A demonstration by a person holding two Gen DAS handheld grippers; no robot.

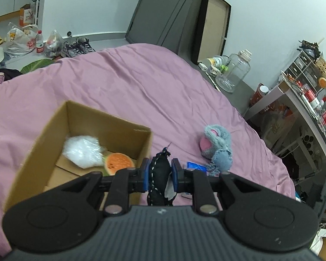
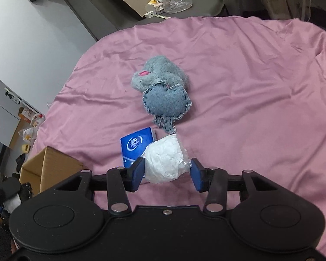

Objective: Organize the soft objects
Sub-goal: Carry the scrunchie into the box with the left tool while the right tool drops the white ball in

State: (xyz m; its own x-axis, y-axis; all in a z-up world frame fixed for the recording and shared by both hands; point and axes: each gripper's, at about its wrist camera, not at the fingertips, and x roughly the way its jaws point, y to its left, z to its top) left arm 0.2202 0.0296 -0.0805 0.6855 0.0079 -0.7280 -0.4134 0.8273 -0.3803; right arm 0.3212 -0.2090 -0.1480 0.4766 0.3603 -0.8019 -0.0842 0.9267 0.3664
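Two soft items already lie in the cardboard box (image 1: 88,130), a white plastic-wrapped bundle (image 1: 82,151) and a watermelon-slice plush (image 1: 119,163), just ahead and left of the left gripper (image 1: 159,171), whose jaws are clamped on a black stitched pouch (image 1: 159,174) not yet dropped in. Wide-open jaws of the right gripper (image 2: 167,171) straddle a white wrapped ball (image 2: 164,161) on the pink sheet (image 2: 250,87), unpinched, while the blue tissue pack (image 2: 135,146) just beyond its left jaw and the grey plush toy (image 2: 163,87) farther ahead remain, so I judge the job roughly halfway.

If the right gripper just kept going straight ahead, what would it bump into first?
Probably the white plastic-wrapped bundle, already sitting between the open fingers of the right gripper. Beyond it lie the blue tissue pack and the grey plush toy, though depth is unclear.
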